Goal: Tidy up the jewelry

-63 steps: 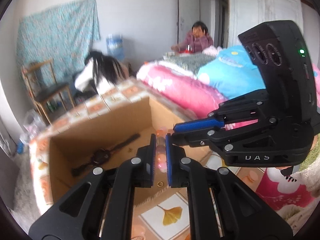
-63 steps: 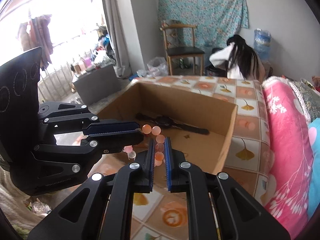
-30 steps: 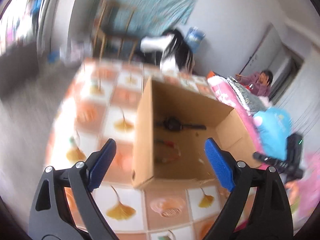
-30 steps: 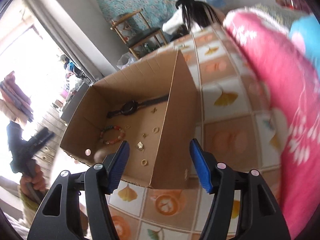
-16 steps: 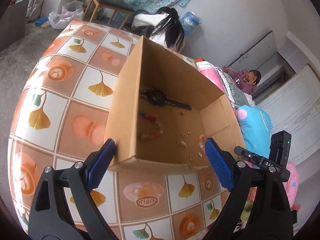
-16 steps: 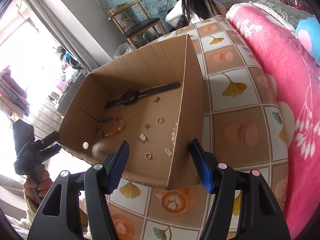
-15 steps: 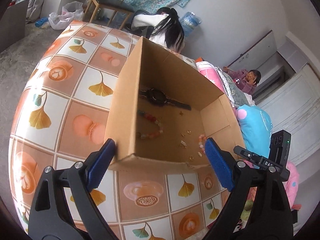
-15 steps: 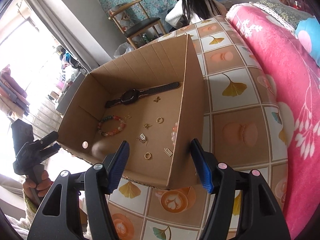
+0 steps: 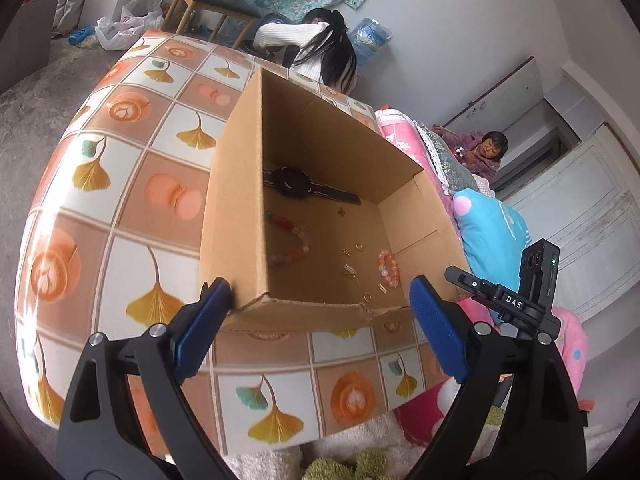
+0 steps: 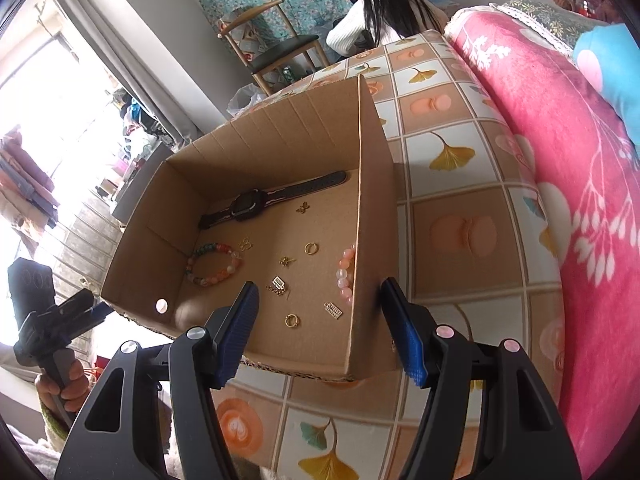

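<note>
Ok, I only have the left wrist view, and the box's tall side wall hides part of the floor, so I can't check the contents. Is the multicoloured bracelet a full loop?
Observer: Yes. In the right wrist view the multicoloured bracelet is a closed loop lying flat on the floor of the cardboard box.
Operator: Is anything else tucked behind that wall?
Observer: There is a small pale round spot near the box corner below the bracelet. I cannot tell what it is.
Operator: And the right jaws? I only see that tool from the side.
Observer: The right gripper has its jaws open with nothing held, over the box's near edge.
</note>
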`<act>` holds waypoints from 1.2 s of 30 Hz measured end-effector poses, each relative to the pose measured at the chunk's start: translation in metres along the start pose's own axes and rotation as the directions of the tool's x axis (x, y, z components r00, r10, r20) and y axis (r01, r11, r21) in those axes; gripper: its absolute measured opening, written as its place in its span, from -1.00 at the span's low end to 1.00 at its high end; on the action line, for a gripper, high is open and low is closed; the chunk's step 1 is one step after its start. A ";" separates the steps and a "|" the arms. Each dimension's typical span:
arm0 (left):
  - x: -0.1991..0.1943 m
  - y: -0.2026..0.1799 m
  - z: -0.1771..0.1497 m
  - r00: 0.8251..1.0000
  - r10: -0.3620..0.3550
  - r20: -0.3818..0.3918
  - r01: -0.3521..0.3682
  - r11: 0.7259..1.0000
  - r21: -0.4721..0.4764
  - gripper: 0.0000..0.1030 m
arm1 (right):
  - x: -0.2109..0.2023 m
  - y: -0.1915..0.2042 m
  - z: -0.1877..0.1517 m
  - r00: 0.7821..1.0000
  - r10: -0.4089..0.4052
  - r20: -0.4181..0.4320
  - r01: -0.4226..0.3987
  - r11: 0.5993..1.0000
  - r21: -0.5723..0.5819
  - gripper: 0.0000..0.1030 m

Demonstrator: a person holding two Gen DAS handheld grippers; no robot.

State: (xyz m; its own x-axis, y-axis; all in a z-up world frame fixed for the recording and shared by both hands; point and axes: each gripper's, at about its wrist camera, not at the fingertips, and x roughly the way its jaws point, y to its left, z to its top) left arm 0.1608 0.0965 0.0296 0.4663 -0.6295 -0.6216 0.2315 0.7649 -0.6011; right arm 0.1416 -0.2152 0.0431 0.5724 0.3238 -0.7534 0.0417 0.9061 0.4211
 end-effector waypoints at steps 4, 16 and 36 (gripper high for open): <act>-0.009 -0.002 -0.014 1.000 -0.004 0.007 0.004 1.000 -0.006 0.68 | -0.010 0.001 -0.013 1.000 -0.001 0.003 0.001 1.000 0.006 0.21; -0.018 0.000 -0.036 1.000 -0.008 0.019 0.008 1.000 -0.013 0.68 | -0.019 0.000 -0.034 1.000 -0.004 0.011 0.003 1.000 0.030 0.21; -0.074 -0.074 -0.049 0.927 0.176 0.331 -0.264 0.934 0.242 0.84 | -0.094 0.026 -0.054 0.955 -0.147 0.259 0.157 0.987 -0.020 0.49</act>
State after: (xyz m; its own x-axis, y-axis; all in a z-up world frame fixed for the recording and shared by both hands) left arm 0.0671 0.0801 0.0953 0.7554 -0.4039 -0.5160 0.3001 0.9132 -0.2756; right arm 0.0449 -0.2077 0.0972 0.7526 0.1055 -0.6500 0.1146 0.9510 0.2870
